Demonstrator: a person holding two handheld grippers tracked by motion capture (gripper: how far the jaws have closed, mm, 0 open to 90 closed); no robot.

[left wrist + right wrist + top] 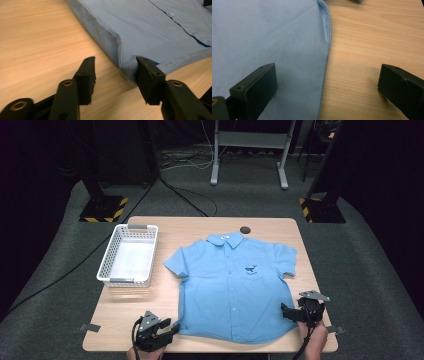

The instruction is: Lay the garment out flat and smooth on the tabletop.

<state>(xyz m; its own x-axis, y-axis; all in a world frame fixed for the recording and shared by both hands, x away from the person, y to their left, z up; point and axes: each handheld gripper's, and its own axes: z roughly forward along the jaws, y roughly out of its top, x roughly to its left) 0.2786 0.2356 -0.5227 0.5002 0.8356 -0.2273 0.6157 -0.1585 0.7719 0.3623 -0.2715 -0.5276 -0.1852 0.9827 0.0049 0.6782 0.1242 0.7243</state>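
- The blue shirt point(232, 287) lies flat, front up, collar away from you, just right of the white basket point(128, 256).
- Your left gripper point(116, 75) sits at the shirt's near left hem corner, jaws spread, pinching nothing.
- Your right gripper point(325, 82) straddles the shirt's right side edge, jaws wide apart.

Laboratory recording bay: light wooden table point(150, 322) on grey carpet point(360, 270), dark curtained surround, hazard-striped black stand bases point(102, 210), loose floor cables point(187, 162), white metal frame point(250, 142).
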